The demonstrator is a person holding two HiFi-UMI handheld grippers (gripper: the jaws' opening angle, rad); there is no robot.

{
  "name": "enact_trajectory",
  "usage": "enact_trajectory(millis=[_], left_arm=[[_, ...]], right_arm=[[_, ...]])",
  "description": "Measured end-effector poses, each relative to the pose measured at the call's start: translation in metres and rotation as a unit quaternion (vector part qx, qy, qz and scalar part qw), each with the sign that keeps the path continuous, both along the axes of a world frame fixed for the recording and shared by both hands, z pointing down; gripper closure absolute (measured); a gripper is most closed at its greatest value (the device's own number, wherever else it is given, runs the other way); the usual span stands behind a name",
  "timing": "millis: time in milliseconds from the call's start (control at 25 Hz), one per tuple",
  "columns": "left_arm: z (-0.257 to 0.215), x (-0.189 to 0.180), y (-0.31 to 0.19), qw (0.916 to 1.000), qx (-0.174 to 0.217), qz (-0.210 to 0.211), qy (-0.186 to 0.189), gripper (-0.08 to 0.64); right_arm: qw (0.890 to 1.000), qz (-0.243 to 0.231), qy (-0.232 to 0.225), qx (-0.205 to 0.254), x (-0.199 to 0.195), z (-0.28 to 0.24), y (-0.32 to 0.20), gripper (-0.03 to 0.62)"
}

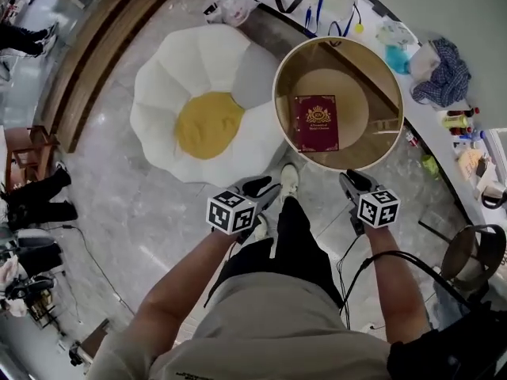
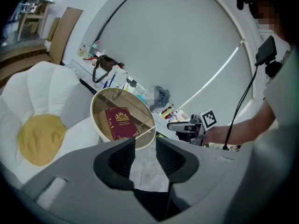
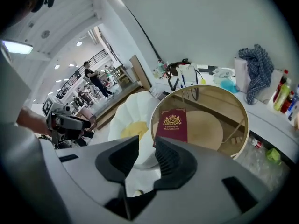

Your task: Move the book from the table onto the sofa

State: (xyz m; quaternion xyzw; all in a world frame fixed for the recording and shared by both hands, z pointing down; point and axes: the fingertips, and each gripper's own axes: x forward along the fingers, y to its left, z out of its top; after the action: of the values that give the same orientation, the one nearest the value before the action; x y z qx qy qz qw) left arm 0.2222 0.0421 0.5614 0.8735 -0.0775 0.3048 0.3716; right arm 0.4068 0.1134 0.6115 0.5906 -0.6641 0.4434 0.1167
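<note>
A dark red book (image 1: 317, 122) with a gold crest lies flat on the round glass table (image 1: 360, 93). Left of the table sits the white flower-shaped sofa (image 1: 207, 123) with its yellow centre. Both grippers hover over the floor on the near side of the table, apart from the book. My left gripper (image 1: 261, 187) is open, with only floor showing in its gap (image 2: 145, 146), and the book (image 2: 120, 123) lies ahead of it. My right gripper (image 1: 348, 182) is open and empty too (image 3: 147, 146), facing the book (image 3: 173, 125) and the sofa (image 3: 133, 120).
A long white counter runs along the right with a blue cloth (image 1: 442, 71), bottles and bags. A round stool (image 1: 473, 252) stands at the right. My shoe (image 1: 289, 179) is by the table's near edge. Wooden steps (image 1: 103, 46) lie beyond the sofa, and cables cross the floor.
</note>
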Motion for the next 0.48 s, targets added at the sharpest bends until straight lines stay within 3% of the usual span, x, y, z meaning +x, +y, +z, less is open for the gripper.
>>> enact_trajectory(millis=[200, 480], left_arm=[[0.076, 0.06, -0.046, 0.9998, -0.015, 0.005, -0.016, 0.419], [0.186, 0.118, -0.073, 0.9957, -0.068, 0.01, -0.062, 0.359]], right_arm=[[0.999, -0.018, -0.003, -0.034, 0.052, 0.084, -0.057, 0.474], [0.995, 0.01, -0.052, -0.085, 0.089, 0.181, -0.087, 0.431]])
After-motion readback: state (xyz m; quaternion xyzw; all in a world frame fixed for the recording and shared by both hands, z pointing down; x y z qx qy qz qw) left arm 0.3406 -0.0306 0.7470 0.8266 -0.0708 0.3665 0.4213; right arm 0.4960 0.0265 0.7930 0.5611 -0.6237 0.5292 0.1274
